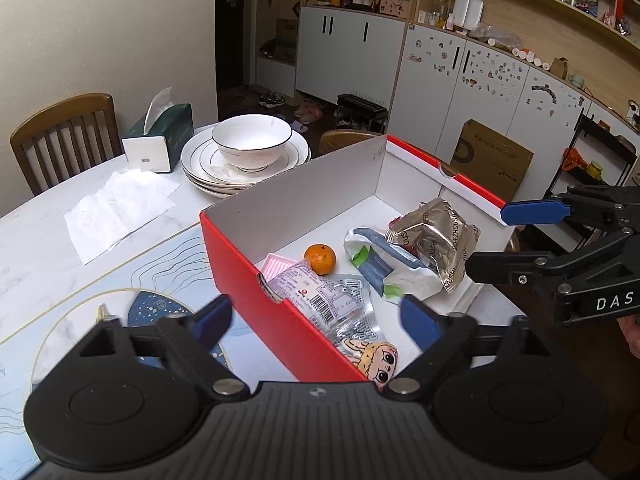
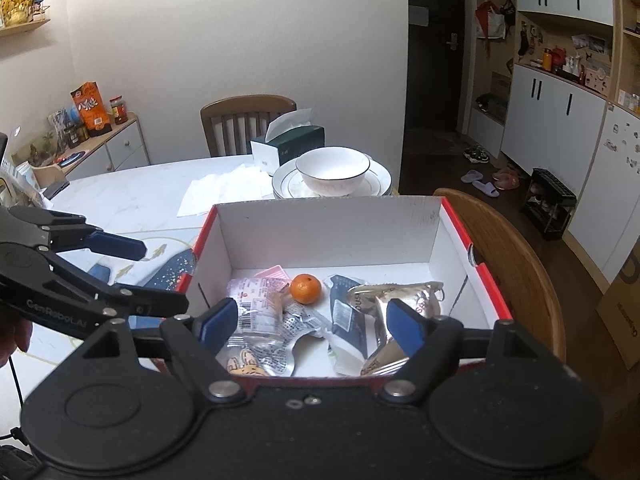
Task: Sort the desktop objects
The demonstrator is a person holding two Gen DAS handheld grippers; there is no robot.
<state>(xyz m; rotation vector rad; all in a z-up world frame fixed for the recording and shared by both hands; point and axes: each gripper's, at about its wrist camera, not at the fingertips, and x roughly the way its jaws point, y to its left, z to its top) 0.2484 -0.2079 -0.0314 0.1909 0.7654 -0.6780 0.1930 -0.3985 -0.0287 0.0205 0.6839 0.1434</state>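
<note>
A red box with a white inside (image 1: 248,256) (image 2: 320,232) stands on the table. In it lie an orange (image 1: 319,259) (image 2: 305,289), a gold snack bag (image 1: 436,240) (image 2: 396,300), a blue-and-white pouch (image 1: 380,264) (image 2: 348,320), clear barcode packets (image 1: 328,300) (image 2: 260,312), a pink tray (image 1: 276,263) and a cartoon sticker (image 1: 378,360). My left gripper (image 1: 316,324) is open and empty, straddling the box's near red wall. My right gripper (image 2: 308,326) is open and empty above the box's near edge. It also shows in the left wrist view (image 1: 504,240).
A white bowl (image 1: 251,142) (image 2: 334,171) sits on stacked plates (image 1: 200,160) beyond the box. A green tissue box (image 1: 160,136) (image 2: 288,146) and loose tissues (image 1: 120,208) lie to the left. A blue-patterned mat (image 1: 100,280) covers the near table. Wooden chairs (image 2: 512,248) stand around.
</note>
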